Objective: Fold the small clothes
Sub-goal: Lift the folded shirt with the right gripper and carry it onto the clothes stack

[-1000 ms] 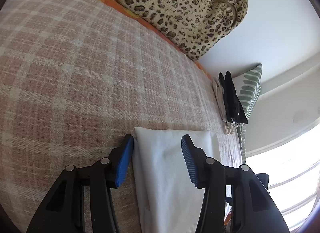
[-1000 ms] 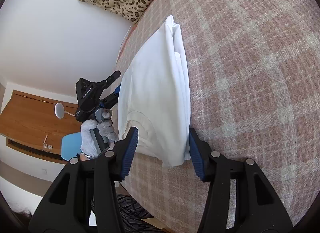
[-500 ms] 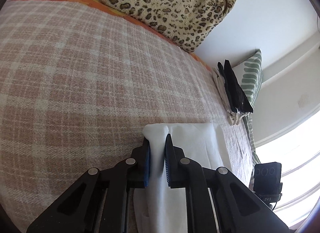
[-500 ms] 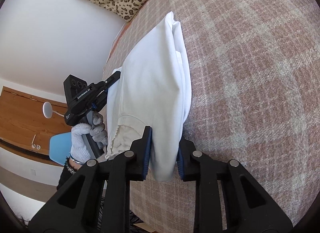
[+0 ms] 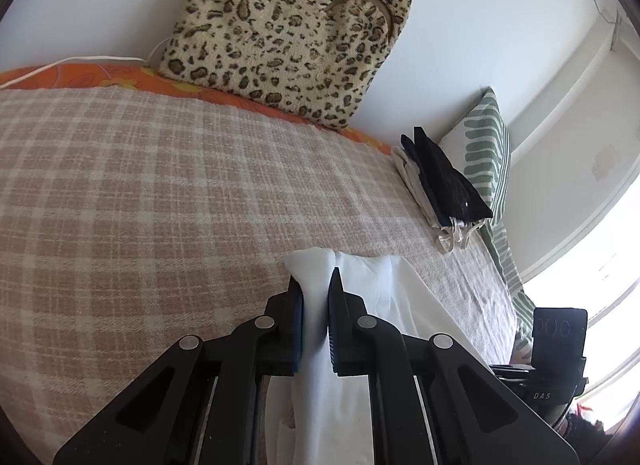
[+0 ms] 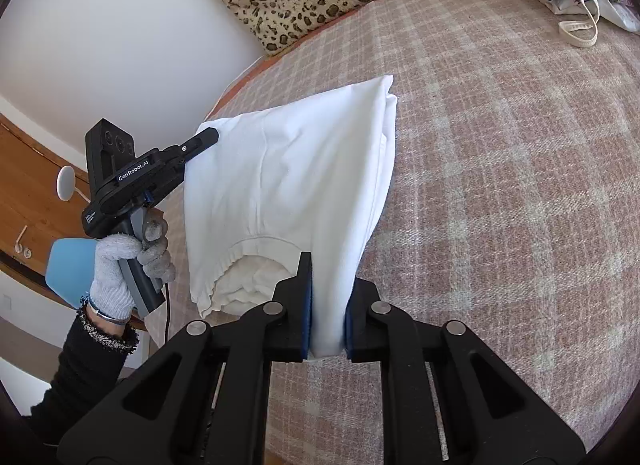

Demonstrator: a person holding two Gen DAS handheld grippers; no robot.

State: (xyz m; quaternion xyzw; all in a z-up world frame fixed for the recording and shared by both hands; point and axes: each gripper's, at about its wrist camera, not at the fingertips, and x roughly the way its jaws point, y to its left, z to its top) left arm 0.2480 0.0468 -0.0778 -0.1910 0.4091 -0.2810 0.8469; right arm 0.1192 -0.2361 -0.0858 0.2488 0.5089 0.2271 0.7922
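Note:
A white folded garment (image 6: 304, 177) hangs lifted above the pink plaid bed cover (image 6: 500, 185), held at two corners. My right gripper (image 6: 327, 297) is shut on its near corner, by the ribbed hem. My left gripper (image 5: 316, 289) is shut on the other near corner; the cloth (image 5: 372, 293) trails down and right of it. In the right wrist view the left gripper (image 6: 200, 137) shows at the garment's left edge, held by a gloved hand. The garment's far edge rests on the cover.
A leopard-print cushion (image 5: 296, 33) leans on the wall at the back. A pile of folded clothes, black on top (image 5: 444, 181), lies beside a green-striped pillow (image 5: 486, 153) at the right. An orange sheet edges the bed (image 5: 120, 79).
Both grippers have gone from open around the garment's corners to shut on them. They have lifted the near edge off the bed cover and tilted up.

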